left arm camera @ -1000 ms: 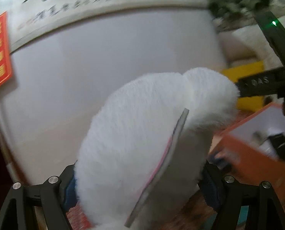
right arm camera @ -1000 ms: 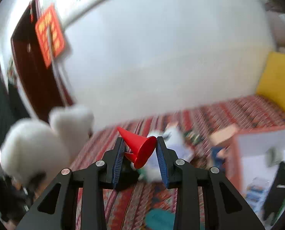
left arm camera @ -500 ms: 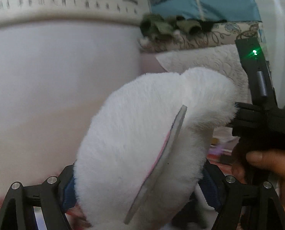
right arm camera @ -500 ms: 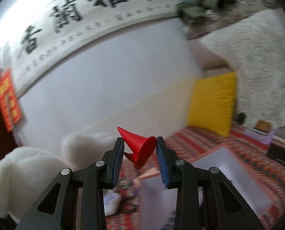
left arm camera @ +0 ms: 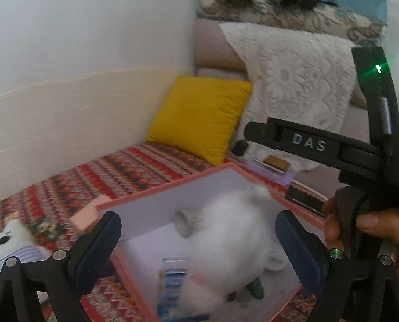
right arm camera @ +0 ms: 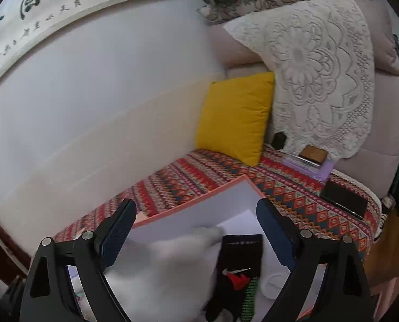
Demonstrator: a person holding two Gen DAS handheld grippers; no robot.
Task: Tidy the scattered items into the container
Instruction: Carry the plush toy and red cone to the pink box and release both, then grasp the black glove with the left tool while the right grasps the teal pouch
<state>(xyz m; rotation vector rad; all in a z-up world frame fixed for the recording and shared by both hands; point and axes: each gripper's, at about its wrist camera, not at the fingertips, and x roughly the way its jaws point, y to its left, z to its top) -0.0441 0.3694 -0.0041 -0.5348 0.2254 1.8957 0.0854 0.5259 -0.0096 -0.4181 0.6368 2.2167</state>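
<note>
My left gripper [left arm camera: 199, 244] hangs over the orange-rimmed white box [left arm camera: 159, 185], its jaws opening with nothing pressed between them. Below it the big white plush toy [left arm camera: 226, 244], blurred, lies loose in the box beside a blue packet [left arm camera: 172, 273]. My right gripper [right arm camera: 196, 228] is over the same box [right arm camera: 199, 201], its jaws also opening and empty. Under it the small red cone [right arm camera: 237, 280] rests on a black sock [right arm camera: 239, 260], next to the white plush [right arm camera: 167, 268]. A second white plush in a striped shirt [left arm camera: 6, 244] lies outside the box at the left.
The box stands on a red patterned cover [right arm camera: 199, 177] by a white wall. Behind it are a yellow cushion [right arm camera: 234, 115], a lace-draped sofa back [right arm camera: 320, 67], a purple book [right arm camera: 307, 165] and a black phone [right arm camera: 344, 201]. A hand [left arm camera: 374, 228] holds the right gripper's handle.
Both grippers swung over the box and opened. The left let go of the white plush and the right let go of the red cone; both now lie in the box.
</note>
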